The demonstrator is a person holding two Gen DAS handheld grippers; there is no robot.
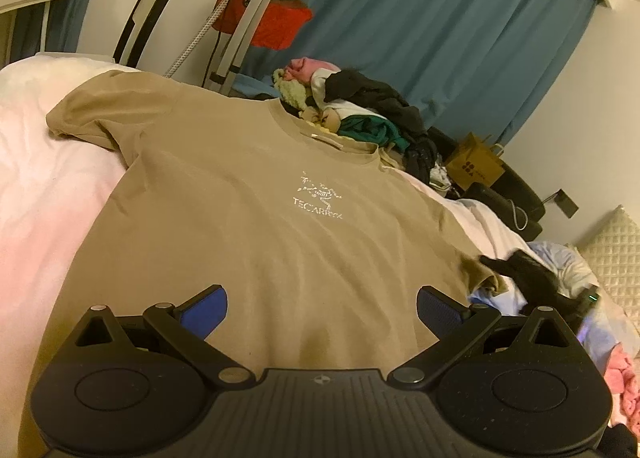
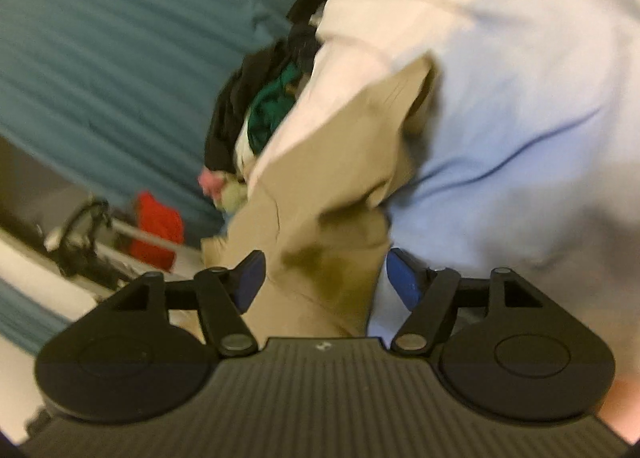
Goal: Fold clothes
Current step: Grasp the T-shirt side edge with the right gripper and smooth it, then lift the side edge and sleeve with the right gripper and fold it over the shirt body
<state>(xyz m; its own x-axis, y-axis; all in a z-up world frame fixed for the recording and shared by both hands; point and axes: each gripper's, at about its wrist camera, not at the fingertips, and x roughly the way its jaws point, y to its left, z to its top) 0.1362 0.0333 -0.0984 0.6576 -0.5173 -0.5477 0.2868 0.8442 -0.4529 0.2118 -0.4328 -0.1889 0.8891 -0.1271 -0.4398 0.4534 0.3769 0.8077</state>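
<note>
White bedding (image 1: 48,161) carries a tan T-shirt (image 1: 248,193) (both grippers' jaws spread, empty).

Ahead of my left claw (image 1: 322,312), with its blue pads and black body, lies a tan T-shirt (image 1: 240,217) with a white printed logo on pale pink bedding (image 1: 48,177). Beyond hang teal curtains (image 1: 440,37); a red bag (image 1: 276,23) sits far left.
</note>
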